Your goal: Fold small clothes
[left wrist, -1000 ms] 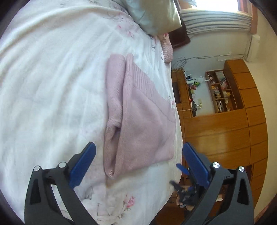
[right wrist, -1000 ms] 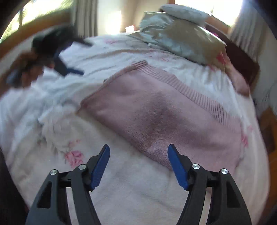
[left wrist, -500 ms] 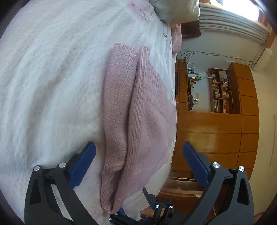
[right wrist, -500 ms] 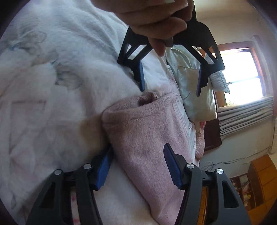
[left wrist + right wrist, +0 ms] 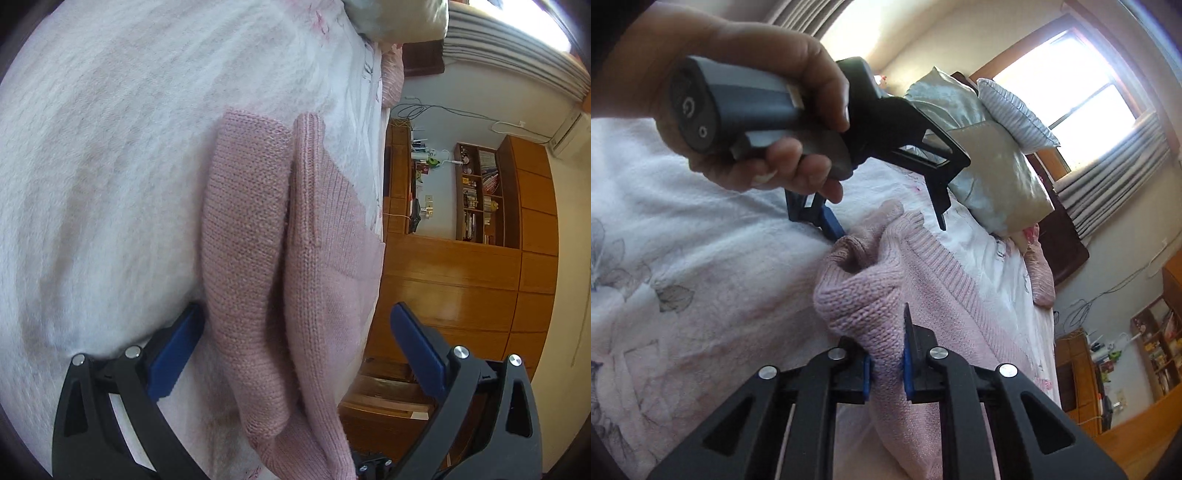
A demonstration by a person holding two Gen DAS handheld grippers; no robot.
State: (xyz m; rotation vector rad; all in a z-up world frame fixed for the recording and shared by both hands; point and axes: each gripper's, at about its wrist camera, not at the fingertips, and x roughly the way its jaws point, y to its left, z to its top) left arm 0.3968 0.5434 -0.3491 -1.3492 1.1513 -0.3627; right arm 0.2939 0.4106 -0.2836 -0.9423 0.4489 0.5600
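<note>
Step in hand, as judged: the grasp before a fold. One edge of the pink knitted sweater (image 5: 923, 295) is being taken up at two points along it.

The right gripper (image 5: 886, 369) is closed on a bunched wad of the knit; fabric is pinched between its blue pads (image 5: 908, 365) and bulges just ahead of the jaws. The left gripper (image 5: 295, 347) is wide open, straddling the sweater (image 5: 295, 277): one blue pad is pressed into the white floral bedspread (image 5: 110, 166) just outside the folded-over flap, the other hangs clear past the bed edge, in front of the wooden cabinets (image 5: 461, 295). Nothing is clamped by it yet. In the right wrist view the left gripper (image 5: 886, 225) is seen ahead of the closed jaws, held by a hand (image 5: 757, 110), its tips at the far end of the same rumpled edge.

Next move, as judged: the left jaws need to be closed on the edge layers, then both grips lifted together and carried across so that the fold lands even.

The sweater lies on the bedspread near the bed's side edge, already partly folded, with a ribbed hem band running away from the jaws. Knit looks soft, thick, slack; slipping or uneven bunching is likely. Pillows (image 5: 997, 166) are far beyond the jaws.
</note>
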